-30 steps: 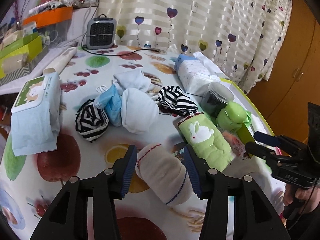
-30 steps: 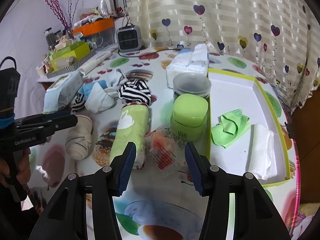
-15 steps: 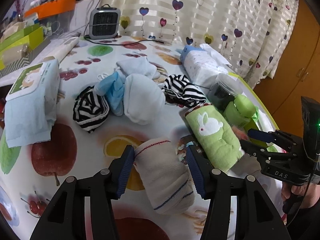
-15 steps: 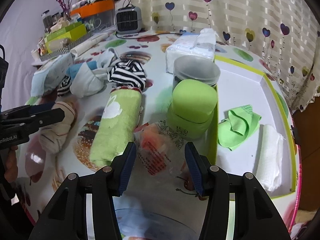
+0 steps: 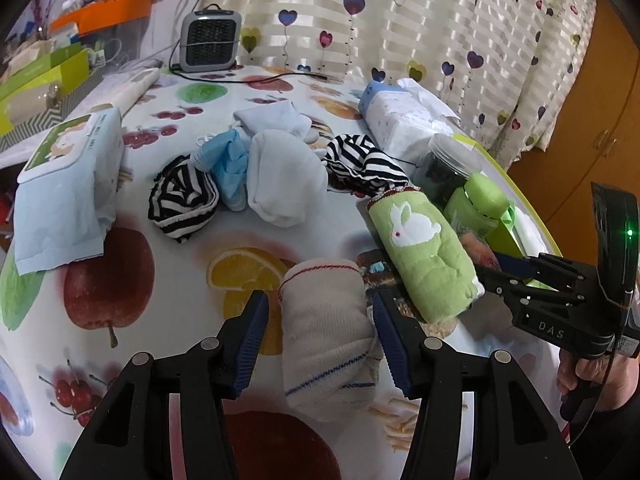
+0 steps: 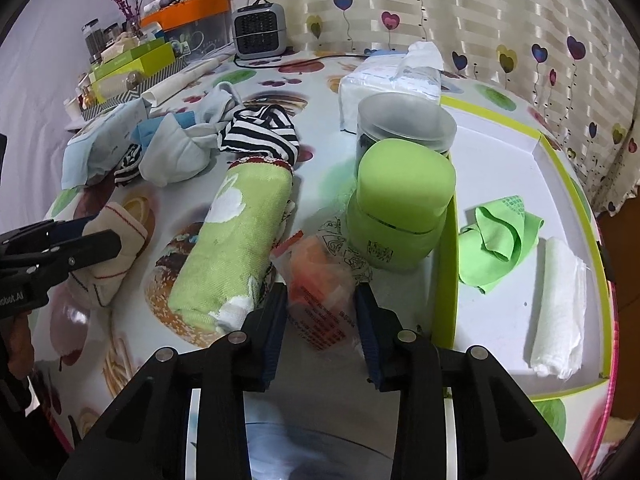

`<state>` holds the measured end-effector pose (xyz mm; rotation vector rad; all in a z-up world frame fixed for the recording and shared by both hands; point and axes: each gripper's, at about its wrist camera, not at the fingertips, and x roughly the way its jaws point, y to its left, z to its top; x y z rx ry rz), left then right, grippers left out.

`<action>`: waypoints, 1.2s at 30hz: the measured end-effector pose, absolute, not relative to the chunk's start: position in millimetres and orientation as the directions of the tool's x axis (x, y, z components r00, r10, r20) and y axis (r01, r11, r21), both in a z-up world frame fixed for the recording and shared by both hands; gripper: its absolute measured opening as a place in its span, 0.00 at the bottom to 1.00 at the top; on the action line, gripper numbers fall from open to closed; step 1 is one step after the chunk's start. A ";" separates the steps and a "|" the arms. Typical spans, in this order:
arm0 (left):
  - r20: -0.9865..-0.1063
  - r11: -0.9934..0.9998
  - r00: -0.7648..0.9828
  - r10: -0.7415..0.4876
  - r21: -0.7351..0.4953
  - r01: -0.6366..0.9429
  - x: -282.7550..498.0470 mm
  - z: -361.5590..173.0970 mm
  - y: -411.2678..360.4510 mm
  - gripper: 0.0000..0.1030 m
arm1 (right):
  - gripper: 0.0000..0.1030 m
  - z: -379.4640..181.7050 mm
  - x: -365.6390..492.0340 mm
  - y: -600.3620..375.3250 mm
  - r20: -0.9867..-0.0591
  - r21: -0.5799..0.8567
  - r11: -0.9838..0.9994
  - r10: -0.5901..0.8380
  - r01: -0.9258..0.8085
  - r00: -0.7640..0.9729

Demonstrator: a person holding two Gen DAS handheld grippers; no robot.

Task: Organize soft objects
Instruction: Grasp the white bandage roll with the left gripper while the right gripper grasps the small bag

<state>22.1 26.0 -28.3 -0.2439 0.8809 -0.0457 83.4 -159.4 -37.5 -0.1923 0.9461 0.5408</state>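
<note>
My left gripper (image 5: 320,316) is open, its jaws either side of a rolled beige sock (image 5: 326,336) with red and blue stripes lying on the fruit-print tablecloth. My right gripper (image 6: 322,304) is open around a clear plastic packet with an orange item (image 6: 320,280). A rolled green rabbit towel (image 5: 424,248) lies between them; it also shows in the right wrist view (image 6: 236,236). A pile of striped, blue and white socks (image 5: 276,168) lies beyond. A white tray with a yellow-green rim (image 6: 552,152) holds a green cloth (image 6: 500,236) and a white cloth (image 6: 556,304).
A green-lidded jar (image 6: 400,208) and a dark jar (image 6: 404,124) stand by the tray. A tissue pack (image 6: 392,76), a wet-wipe pack (image 5: 68,172), a small heater (image 5: 210,40) and boxes (image 5: 40,76) sit around the table edges.
Both grippers have moved forward. The beige sock now sits deeper between the left jaws, and the plastic packet has come between the right jaws.
</note>
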 end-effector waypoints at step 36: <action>-0.684 0.976 0.710 -0.167 -0.216 0.021 8.0 5.8 8.7 0.44 | 0.32 12.8 47.2 -175.5 -0.700 0.118 0.853 0.435 -0.509 0.567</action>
